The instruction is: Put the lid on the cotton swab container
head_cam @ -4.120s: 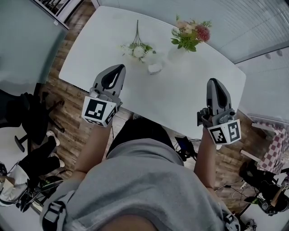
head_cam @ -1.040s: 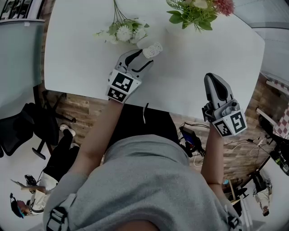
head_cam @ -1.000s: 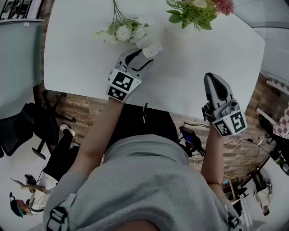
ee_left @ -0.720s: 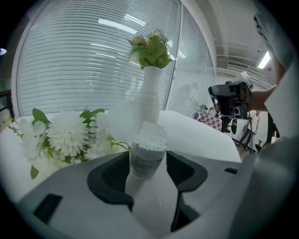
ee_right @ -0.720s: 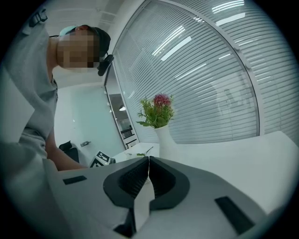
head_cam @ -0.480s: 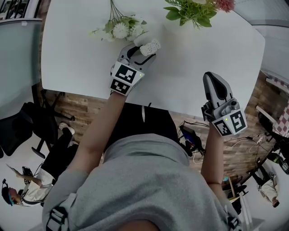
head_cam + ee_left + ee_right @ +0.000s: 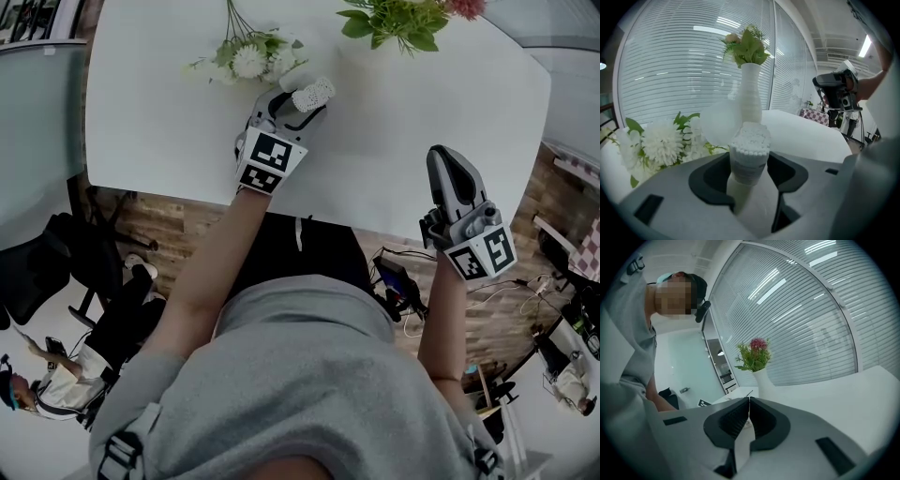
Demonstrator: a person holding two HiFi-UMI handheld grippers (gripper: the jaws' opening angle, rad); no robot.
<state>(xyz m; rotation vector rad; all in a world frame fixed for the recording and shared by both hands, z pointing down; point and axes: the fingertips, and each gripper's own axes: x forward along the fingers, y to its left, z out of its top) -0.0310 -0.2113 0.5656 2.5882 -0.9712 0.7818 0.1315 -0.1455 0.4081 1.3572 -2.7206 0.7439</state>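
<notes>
Left gripper (image 7: pixel 295 105), jaws just opened wide about upright cotton swab container (image 7: pixel 750 150), top bared for capping | right gripper (image 7: pixel 443 159), 4 o'clock, jaws closed, empty, at surface (image 7: pixel 150 112) edge

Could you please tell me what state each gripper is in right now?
Left gripper: open, jaws just opened, cotton swab container between them.
Right gripper: closed, holding nothing.
</notes>
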